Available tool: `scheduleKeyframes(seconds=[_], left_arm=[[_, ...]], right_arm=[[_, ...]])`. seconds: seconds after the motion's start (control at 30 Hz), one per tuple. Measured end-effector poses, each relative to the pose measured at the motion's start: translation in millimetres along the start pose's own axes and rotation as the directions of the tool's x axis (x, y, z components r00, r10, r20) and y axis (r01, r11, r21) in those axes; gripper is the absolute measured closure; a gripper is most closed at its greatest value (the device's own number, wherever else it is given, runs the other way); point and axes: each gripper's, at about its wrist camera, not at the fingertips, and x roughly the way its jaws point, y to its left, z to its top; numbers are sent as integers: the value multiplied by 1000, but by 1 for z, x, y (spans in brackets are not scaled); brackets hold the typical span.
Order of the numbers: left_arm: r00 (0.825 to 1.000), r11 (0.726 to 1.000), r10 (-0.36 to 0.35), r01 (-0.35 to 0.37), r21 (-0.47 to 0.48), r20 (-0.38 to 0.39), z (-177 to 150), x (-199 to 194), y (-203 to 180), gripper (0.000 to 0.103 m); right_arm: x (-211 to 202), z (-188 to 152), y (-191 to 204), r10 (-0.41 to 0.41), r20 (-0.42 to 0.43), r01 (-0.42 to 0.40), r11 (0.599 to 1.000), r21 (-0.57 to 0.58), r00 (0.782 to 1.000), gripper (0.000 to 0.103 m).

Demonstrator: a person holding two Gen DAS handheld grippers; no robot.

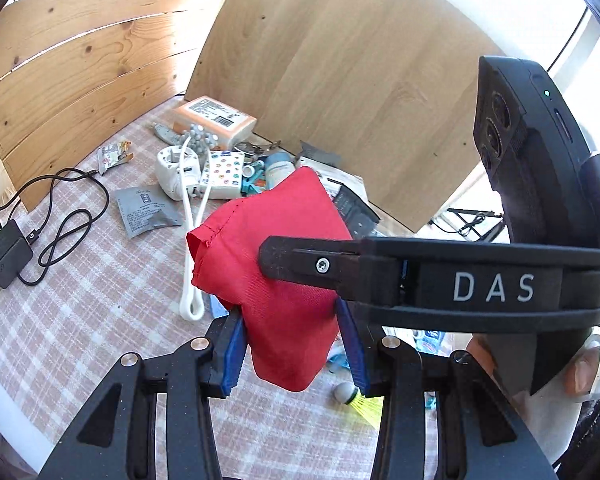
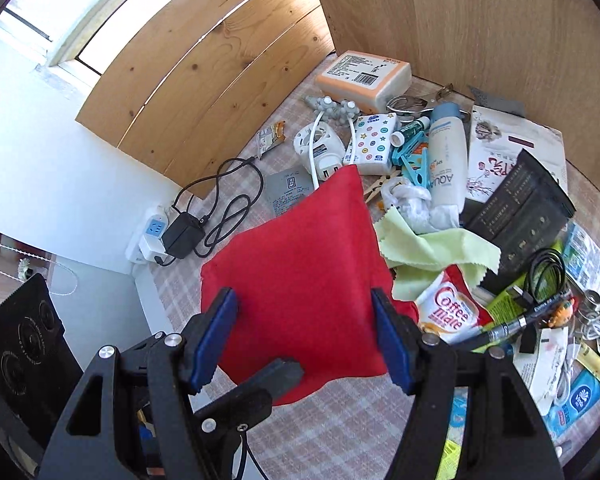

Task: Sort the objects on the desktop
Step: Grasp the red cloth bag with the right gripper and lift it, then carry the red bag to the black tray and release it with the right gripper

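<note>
A red cloth bag hangs above the checked tablecloth. My left gripper is shut on its lower part, blue pads pressing both sides. The right gripper's finger crosses in front of the bag in the left wrist view. In the right wrist view the red bag spreads wide between my right gripper's blue pads, which stand apart at its two sides. The left gripper's fingertip grips the bag's lower edge there.
Clutter lies behind the bag: a white plug adapter, an orange-white box, an AQUA bottle, a green cloth, a Coffee mate sachet, black pouches. A charger with cable lies left. Wooden boards stand behind.
</note>
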Motion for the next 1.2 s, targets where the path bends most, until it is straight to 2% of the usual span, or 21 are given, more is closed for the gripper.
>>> scheduleKeyframes(seconds=[0.23,0.43,0.63,0.9,1.03,1.2], left_arm=[[992,988,-129,127,83,10,-46,-21,-67,63],[977,960,-204,213,182,-67,-90,-5,-149,63],[950,911,-269,304,279,-157,-145,2,-231,63],[924,849,-276,364,382,-266,-204,15,-309,62],[914,826,-267,380,417,-304,-224,21,-330,62],[910,814,-250,382,438,-330,-237,24,-342,64]], right_arm=[[-67,-67,-35,-61,70,57,997,60,996,37],[-125,-136,-90,-129,111,108,977,181,985,37],[-179,-211,-146,-196,132,149,942,301,972,37],[-226,-293,-205,-256,142,172,884,435,956,37],[-241,-319,-224,-270,142,175,866,469,952,37],[-251,-338,-237,-293,137,192,849,493,946,37]])
